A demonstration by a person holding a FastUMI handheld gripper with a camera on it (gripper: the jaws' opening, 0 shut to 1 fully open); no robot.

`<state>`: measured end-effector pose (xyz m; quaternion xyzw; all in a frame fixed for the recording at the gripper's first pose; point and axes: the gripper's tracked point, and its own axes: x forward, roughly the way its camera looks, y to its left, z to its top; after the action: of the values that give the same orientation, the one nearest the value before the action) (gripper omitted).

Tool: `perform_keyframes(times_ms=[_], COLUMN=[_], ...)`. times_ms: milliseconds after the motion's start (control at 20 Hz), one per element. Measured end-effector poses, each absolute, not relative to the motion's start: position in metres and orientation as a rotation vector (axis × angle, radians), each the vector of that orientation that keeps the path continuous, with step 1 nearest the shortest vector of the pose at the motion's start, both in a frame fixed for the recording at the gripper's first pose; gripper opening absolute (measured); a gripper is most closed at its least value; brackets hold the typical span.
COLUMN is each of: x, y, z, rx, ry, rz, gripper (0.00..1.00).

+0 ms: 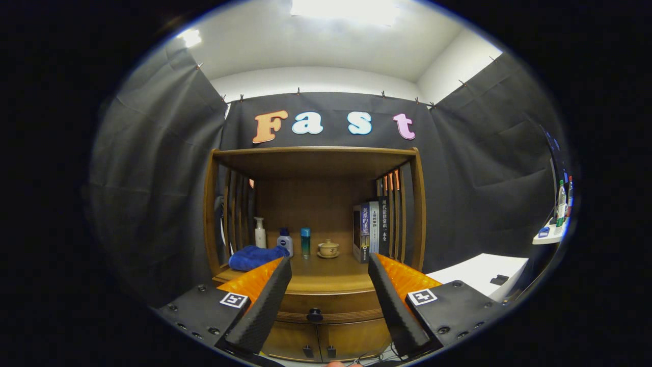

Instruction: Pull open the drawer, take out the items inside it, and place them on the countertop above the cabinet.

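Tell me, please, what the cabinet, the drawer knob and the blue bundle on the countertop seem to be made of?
Cabinet: apparently wood or wood veneer, brown with a satin sheen and faint grain. Drawer knob: dark and round, likely metal or plastic; too small to tell. Blue bundle: soft cloth, probably a towel, with rumpled matte folds. The gripper hangs open ahead of the drawer.

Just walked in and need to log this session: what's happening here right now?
A person is holding a handheld tool with its fingers spread wide, aimed at a wooden cabinet. The drawer is shut, its dark knob between the fingers but farther off, untouched. A blue towel, bottles, a small teapot and books sit on the countertop.
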<state>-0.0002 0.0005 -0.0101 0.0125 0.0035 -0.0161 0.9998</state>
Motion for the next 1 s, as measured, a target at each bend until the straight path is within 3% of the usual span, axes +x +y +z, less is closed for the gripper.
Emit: perform_keyframes(times_ms=[300, 1000], x=[0.033, 0.095], y=[0.011, 0.042], z=[-0.054, -0.242], rx=[0.050, -0.048], ry=[0.062, 0.220], rz=[-0.025, -0.003], gripper=[0.98, 0.98])
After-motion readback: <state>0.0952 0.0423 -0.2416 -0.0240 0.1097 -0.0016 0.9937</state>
